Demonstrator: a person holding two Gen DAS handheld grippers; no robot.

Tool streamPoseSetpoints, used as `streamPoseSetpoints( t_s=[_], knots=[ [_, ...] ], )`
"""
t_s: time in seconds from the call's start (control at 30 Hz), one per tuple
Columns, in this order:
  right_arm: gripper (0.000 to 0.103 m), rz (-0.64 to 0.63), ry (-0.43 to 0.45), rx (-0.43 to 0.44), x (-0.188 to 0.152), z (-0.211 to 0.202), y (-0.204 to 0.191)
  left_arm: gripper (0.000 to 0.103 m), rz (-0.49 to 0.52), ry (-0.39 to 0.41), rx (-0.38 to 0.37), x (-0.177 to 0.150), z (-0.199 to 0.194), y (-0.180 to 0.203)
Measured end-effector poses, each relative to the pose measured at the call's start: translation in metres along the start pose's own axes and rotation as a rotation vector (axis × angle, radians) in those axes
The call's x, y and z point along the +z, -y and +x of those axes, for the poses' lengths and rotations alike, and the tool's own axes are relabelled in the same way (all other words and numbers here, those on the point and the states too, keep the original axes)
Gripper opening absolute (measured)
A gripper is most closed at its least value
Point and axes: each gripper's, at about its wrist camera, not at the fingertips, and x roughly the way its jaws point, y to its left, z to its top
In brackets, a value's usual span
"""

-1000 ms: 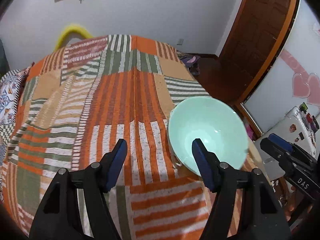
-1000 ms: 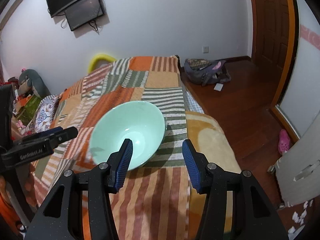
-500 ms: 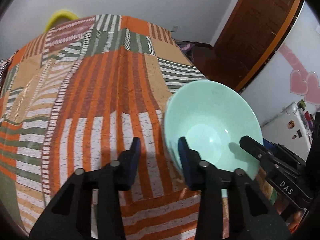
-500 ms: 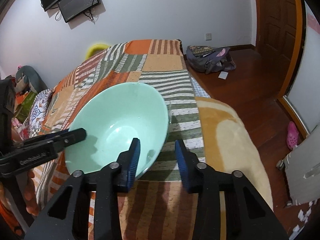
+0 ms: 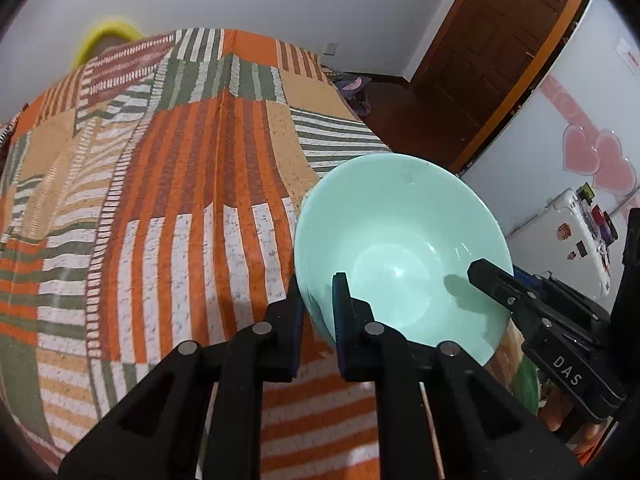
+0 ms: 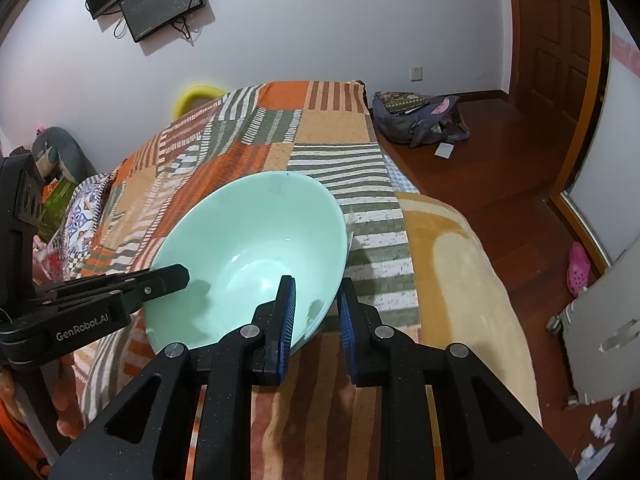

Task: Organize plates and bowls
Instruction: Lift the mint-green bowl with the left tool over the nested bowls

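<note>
A mint-green bowl (image 5: 400,248) (image 6: 248,248) sits tilted on the striped patchwork blanket (image 5: 180,220) near the bed's corner. My left gripper (image 5: 318,316) is closing its jaws on the bowl's near-left rim, and the blue pads press the wall from inside and outside. From the opposite side my right gripper (image 6: 316,312) is closing the same way, with the rim pinched between its pads. Each gripper shows in the other's view: the right gripper (image 5: 492,280) reaches in from the right, the left gripper (image 6: 168,280) from the left. The bowl's underside is hidden.
The bed drops off to a wooden floor on the right, where a backpack (image 6: 420,120) and a pink shoe (image 6: 578,268) lie. A brown door (image 5: 500,60), a white case (image 5: 560,240), a yellow ring (image 6: 196,94) and a wall screen (image 6: 152,0) surround the bed.
Both pairs of jaws have gone from wide apart to clamped on the bowl's rim. Both grippers came closer to the bowl, which now fills more of each view and looks tilted.
</note>
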Motion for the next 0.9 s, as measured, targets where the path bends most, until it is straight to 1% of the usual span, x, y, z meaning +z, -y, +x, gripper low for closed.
streamPoseSetpoints(
  t_s=[0.23,0.43,0.67,0.9],
  knots=[
    [0.019,-0.016,0.031,0.018,-0.005,-0.034,-0.015,0.012,0.026,0.052,0.013,-0.014,-0.05,0.01],
    [0.02,-0.051,0.058,0.032,-0.012,-0.066,-0.036,0.012,0.035,0.093,0.02,-0.031,-0.094,0.013],
    [0.02,-0.085,0.095,0.067,-0.023,-0.102,-0.06,0.013,0.018,0.135,0.009,-0.06,-0.151,0.011],
    [0.02,-0.119,0.124,0.109,-0.042,-0.126,-0.09,0.013,0.011,0.176,0.025,-0.092,-0.202,0.005]
  ],
)
